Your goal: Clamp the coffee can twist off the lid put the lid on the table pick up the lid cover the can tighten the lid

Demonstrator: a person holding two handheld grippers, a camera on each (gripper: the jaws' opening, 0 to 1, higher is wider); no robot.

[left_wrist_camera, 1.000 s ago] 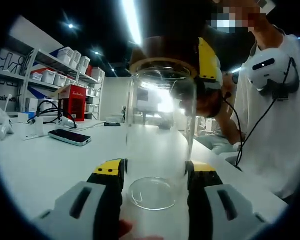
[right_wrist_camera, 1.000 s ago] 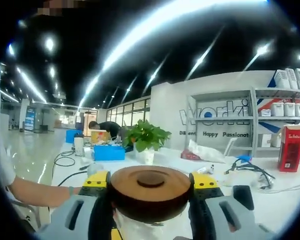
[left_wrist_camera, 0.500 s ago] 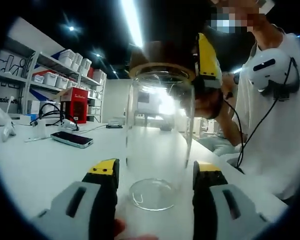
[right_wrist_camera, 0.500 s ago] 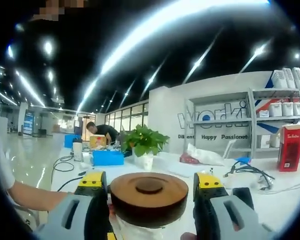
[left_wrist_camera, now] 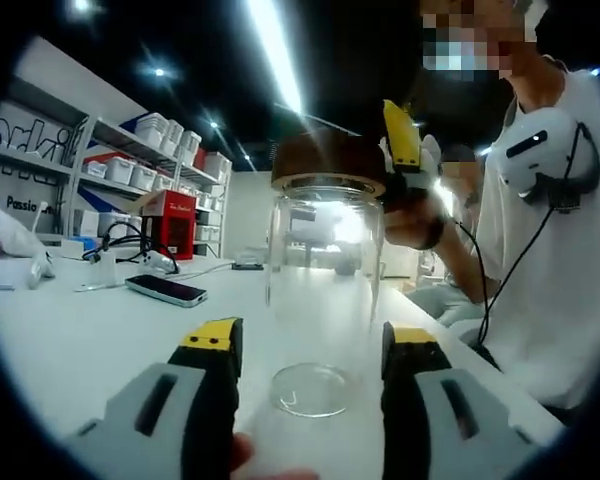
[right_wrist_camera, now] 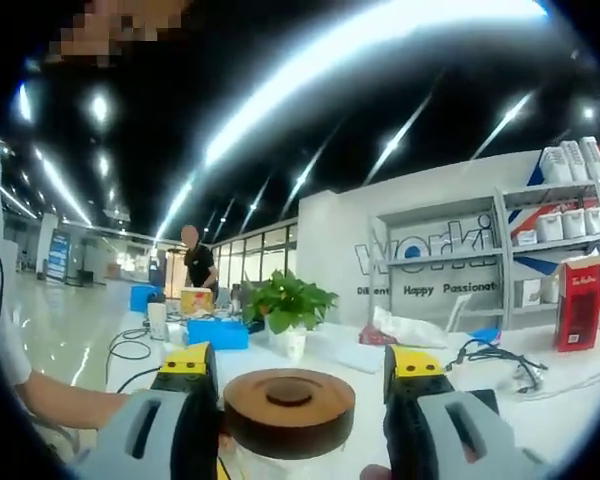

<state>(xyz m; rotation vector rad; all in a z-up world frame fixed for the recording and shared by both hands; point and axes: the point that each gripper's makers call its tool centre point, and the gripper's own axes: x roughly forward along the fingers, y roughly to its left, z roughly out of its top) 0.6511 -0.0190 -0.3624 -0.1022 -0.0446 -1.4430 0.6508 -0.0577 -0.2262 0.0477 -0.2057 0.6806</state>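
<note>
Long ceiling lights point(right_wrist_camera: 380, 70) smear into bright white streaks across a dark ceiling in both views, and they are blown out. The table point(left_wrist_camera: 70, 340) below is evenly lit and pale, with only soft shadows. Backlight glares through the glass can point(left_wrist_camera: 325, 280) as a white patch near its top, and its walls blur what is behind them. The fisheye bends the shelves point(right_wrist_camera: 540, 250) and lights near the edges. The nearest gripper parts at the bottom look soft; far background detail is faint.

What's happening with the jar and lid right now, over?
Both grippers open, left gripper astride the jar, right gripper astride the lid. Lid on jar. Nothing in the way.
</note>
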